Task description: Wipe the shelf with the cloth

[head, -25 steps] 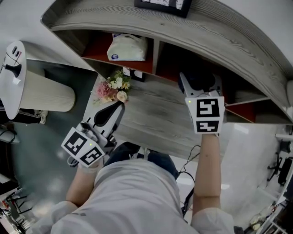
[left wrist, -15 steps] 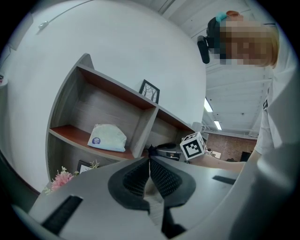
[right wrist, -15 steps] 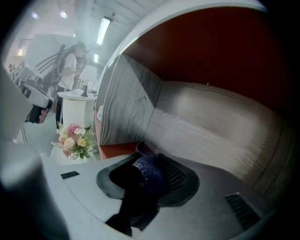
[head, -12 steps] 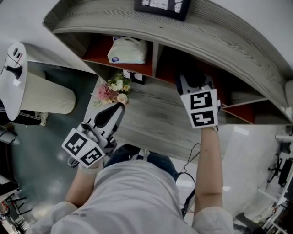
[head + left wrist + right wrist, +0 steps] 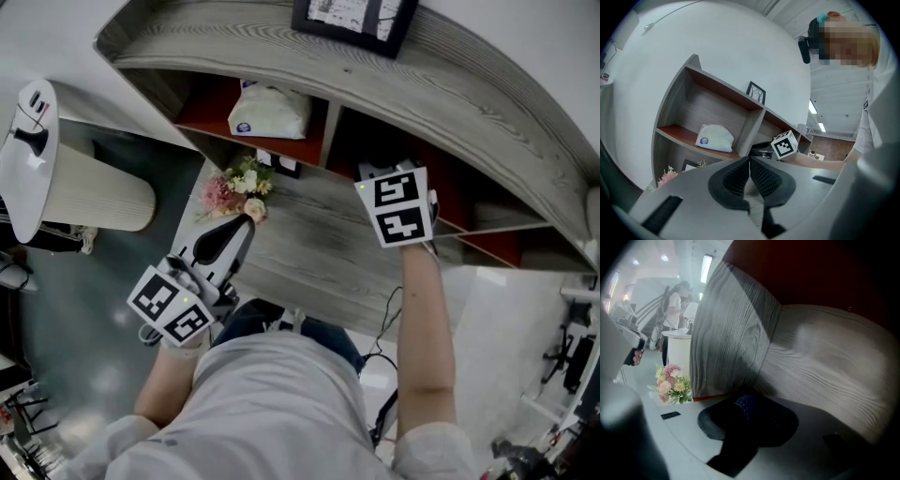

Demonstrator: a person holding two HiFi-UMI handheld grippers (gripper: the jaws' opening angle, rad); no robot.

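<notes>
The grey wooden shelf (image 5: 328,127) has red-brown boards and two compartments. My right gripper (image 5: 750,411) reaches into the right compartment; in the head view only its marker cube (image 5: 398,206) shows, and the jaws are hidden in the dark opening. In the right gripper view its jaws have just been closing and now pinch a dark blue cloth (image 5: 746,405) low against the grey back wall (image 5: 825,362). My left gripper (image 5: 246,223) hangs shut and empty over the desk's left edge, its pads (image 5: 761,176) touching.
A white packet (image 5: 270,111) lies in the left compartment. A bunch of flowers (image 5: 234,186) and a small frame (image 5: 281,161) stand on the desk (image 5: 309,253) below. A picture frame (image 5: 354,19) sits on top of the shelf. A white ribbed cylinder (image 5: 94,192) stands at the left.
My right gripper has pushed up and leftward, deeper into the right compartment. The left gripper has stayed where it was.
</notes>
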